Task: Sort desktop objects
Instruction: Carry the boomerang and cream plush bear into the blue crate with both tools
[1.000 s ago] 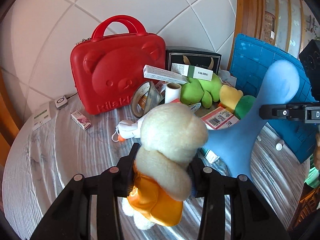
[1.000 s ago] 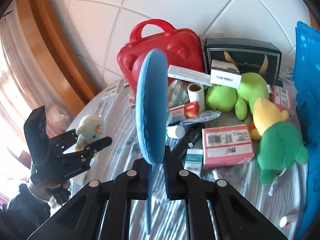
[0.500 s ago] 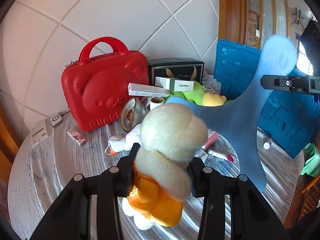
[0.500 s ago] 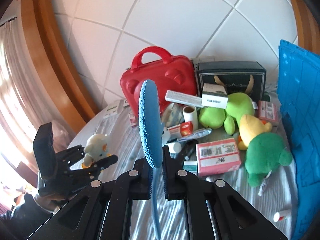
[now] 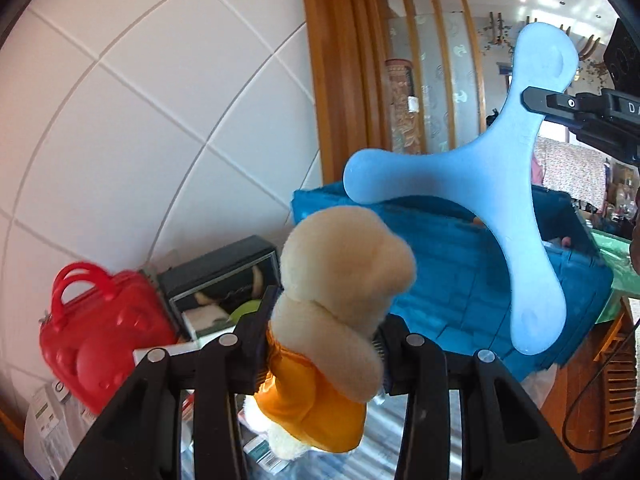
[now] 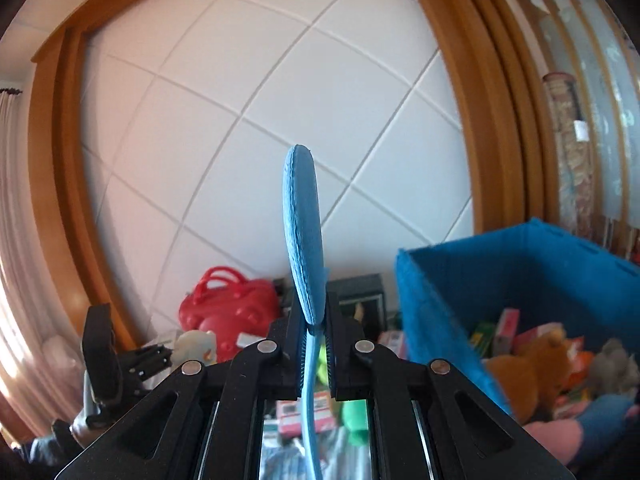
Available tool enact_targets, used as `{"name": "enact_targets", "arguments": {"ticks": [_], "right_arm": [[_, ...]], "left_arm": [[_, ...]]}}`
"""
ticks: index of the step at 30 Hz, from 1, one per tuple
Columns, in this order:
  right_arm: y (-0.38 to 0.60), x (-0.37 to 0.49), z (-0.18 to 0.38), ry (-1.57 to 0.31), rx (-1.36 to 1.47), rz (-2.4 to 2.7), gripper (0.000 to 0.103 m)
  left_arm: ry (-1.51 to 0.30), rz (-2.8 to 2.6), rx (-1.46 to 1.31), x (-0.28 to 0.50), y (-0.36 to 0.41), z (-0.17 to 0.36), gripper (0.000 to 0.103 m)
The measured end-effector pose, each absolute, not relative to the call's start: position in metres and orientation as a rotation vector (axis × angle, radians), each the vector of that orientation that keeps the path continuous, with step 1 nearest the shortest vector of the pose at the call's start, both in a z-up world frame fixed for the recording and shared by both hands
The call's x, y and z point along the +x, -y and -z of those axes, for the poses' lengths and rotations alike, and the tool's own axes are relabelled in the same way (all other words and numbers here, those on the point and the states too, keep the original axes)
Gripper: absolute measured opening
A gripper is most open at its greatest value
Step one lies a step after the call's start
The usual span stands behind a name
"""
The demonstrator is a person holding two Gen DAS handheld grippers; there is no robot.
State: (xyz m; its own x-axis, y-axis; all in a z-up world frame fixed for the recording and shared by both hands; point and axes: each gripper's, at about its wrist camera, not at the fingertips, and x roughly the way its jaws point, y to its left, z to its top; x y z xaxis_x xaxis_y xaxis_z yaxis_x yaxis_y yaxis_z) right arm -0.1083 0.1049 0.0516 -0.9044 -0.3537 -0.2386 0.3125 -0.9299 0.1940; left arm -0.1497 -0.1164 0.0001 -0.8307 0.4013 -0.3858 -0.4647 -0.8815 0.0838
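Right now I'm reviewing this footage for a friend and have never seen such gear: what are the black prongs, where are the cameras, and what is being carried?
The black prongs are hand-held two-finger grippers, one in each of a person's hands; no robot arm is involved. Each picture comes from a fisheye camera mounted on one gripper, looking forward along its fingers, so straight lines bend.

In the left view, the left gripper is shut on a cream plush toy wearing an orange garment. The right gripper is shut on a flat blue three-armed toy, seen edge-on in its own view.

Below lie a red bear-faced case, a black box and small packets, too blurred to name. A blue fabric bin beside them already holds plush toys and boxes.
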Motion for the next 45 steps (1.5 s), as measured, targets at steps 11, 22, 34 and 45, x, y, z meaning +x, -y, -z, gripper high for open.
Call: {"name": "enact_targets", "arguments": {"ticks": [11, 22, 34, 45], "right_arm": [[-0.267, -0.11, -0.102, 0.303, 0.337, 2.941, 0.008], [-0.362, -0.176, -0.105, 0.357, 0.423, 3.001, 0.011], [-0.4, -0.181, -0.108, 0.411, 0.39, 3.054, 0.093], [-0.387, -0.124, -0.12, 0.412, 0.207, 3.003, 0.103]], "left_arm": [[-0.273, -2.483, -0.402, -0.183, -0.064, -0.053, 0.04], [-0.316, -2.512, -0.442, -0.216, -0.154, -0.072, 0.043], [-0.363, -2.72, -0.454, -0.218, -0.17, -0.084, 0.082], [-0.422, -2.817, -0.462, -0.207, -0.167, -0.08, 0.083]]}}
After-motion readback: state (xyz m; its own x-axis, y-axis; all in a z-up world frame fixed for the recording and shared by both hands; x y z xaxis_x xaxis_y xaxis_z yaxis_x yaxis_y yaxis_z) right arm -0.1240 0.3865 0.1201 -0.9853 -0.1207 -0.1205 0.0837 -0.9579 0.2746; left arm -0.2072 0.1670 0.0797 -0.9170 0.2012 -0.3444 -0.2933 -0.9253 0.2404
